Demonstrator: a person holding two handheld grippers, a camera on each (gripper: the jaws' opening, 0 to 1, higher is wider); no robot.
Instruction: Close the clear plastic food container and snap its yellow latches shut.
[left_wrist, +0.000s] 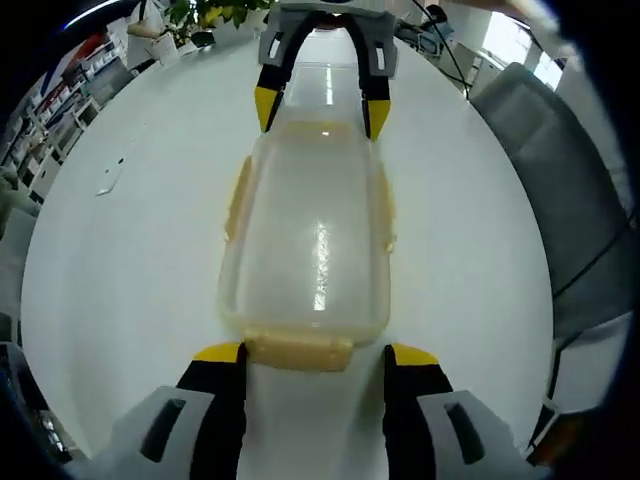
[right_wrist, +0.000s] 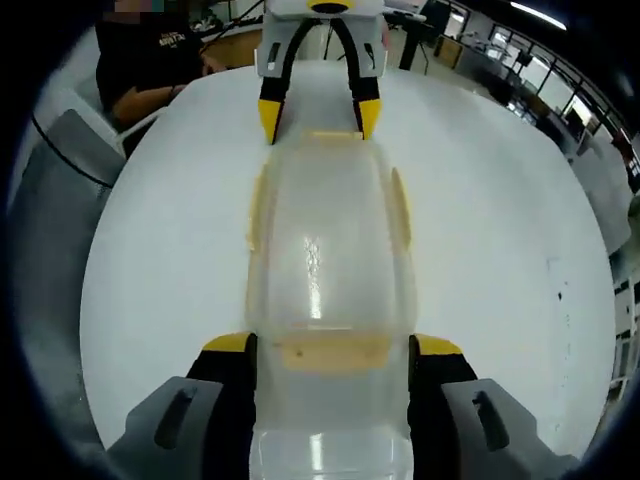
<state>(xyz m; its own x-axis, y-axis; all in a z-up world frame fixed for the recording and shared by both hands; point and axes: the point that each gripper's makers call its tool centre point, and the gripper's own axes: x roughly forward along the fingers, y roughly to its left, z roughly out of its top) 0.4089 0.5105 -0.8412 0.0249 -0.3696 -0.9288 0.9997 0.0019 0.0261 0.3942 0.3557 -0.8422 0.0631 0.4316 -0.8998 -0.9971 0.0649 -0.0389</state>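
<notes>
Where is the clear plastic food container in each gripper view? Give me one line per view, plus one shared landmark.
Left gripper view: the clear plastic food container lies centre frame, running from the left gripper up to the right gripper.
Right gripper view: the container lies centre frame, its near end between this gripper's jaws.
Shared landmark: the white table under it.
</notes>
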